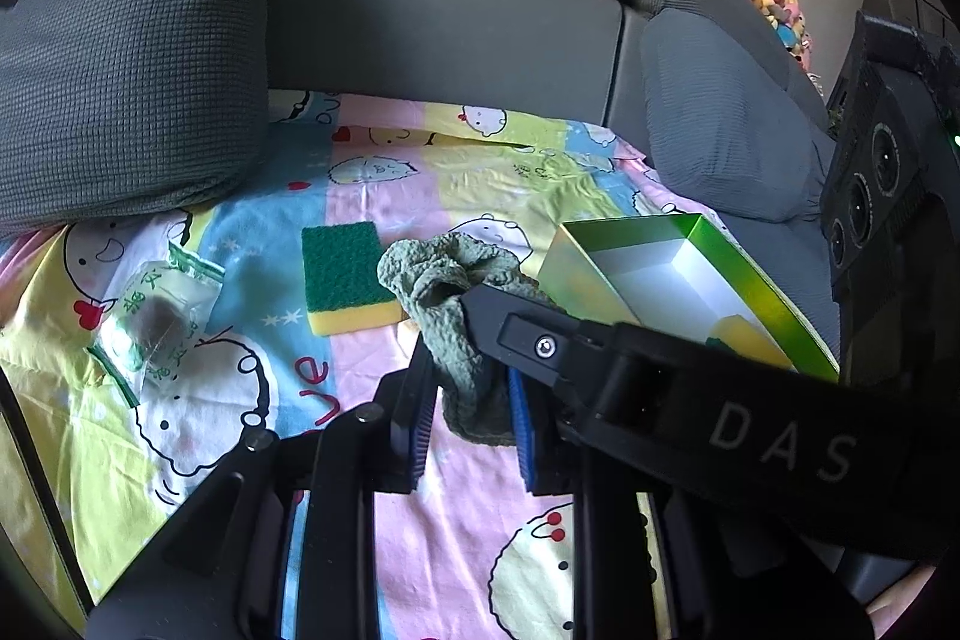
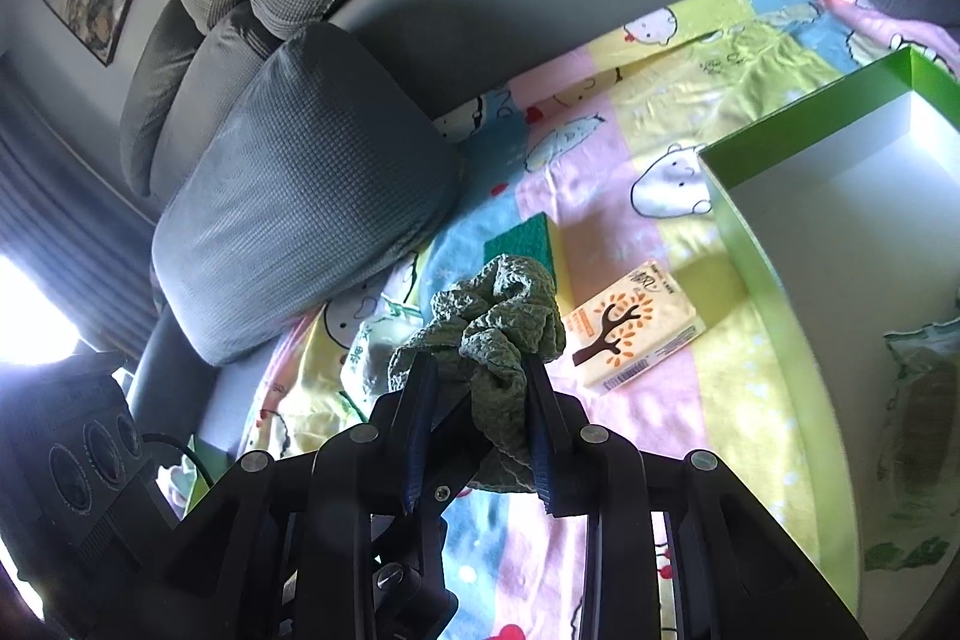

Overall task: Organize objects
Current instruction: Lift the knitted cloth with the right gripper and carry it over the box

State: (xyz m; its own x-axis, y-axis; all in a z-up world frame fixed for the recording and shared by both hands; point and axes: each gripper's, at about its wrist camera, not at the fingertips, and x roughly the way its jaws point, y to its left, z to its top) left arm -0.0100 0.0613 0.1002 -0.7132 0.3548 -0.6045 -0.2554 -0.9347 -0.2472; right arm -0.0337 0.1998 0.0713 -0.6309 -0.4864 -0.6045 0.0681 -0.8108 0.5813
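Both my grippers are clamped on the same green cloth (image 1: 447, 280), bunched up right in front of the lenses: left gripper (image 1: 471, 418) pinches its lower end, right gripper (image 2: 480, 412) pinches a crumpled fold, pads pressed into the fabric on both sides. Cloth hangs clear of the cartoon-print sheet (image 1: 252, 436), so it's mid-carry, not placed. Scanning left to right in the left view: grey cushion (image 1: 132, 76) sitting on the sheet's far left corner, then one clear packet with green print (image 1: 159, 322) lying flat, then one green-and-yellow sponge (image 1: 348, 274) just beside the cloth, then the green box (image 1: 762, 292), open, on the right. Right view adds one tissue pack with a tree print (image 2: 636, 328) between the cloth and the box wall. Inside the box: a yellow-green item at the near corner, looks like a second sponge, can't confirm, plus one green-print bag (image 2: 918, 388) against the right edge. My read on progress: early to middle. Roughly two things boxed, one cloth in transit, three loose on the sheet (packet, sponge, tissues). Count: one cloth, one box, one tissue pack, one cushion nearby, one sponge certain, two green-print packets if the boxed one matches.
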